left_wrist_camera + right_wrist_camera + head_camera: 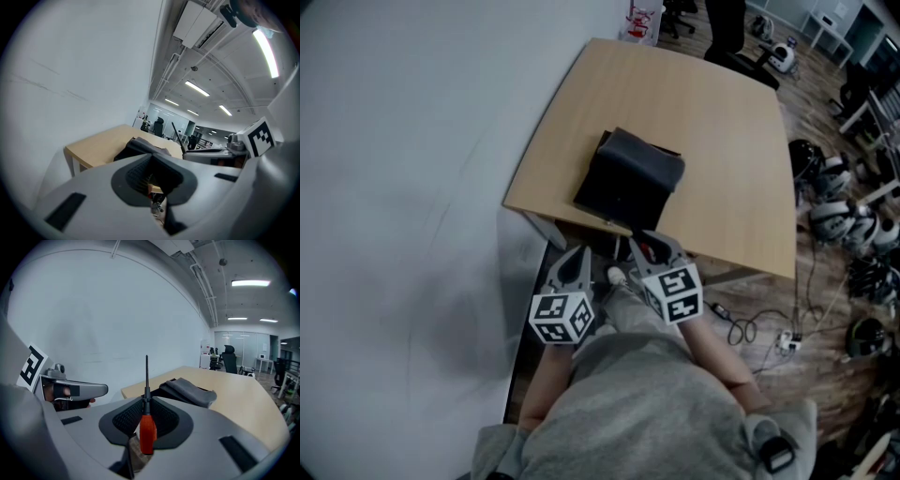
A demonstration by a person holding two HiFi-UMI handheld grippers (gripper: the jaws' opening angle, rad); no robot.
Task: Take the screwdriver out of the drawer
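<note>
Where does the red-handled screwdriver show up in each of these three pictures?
Head view: low centre, screwdriver in the right gripper.
Left gripper view: right of centre, only its thin shaft.
Right gripper view: centre, upright, red handle clamped.
Shared landmark: the wooden table.

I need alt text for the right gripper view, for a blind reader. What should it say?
The right gripper clamps a red-handled screwdriver in its grey jaws, black shaft pointing up. Behind, a dark grey folded fabric item lies on a light wooden table beside a white wall; the left gripper shows at the left.
</note>
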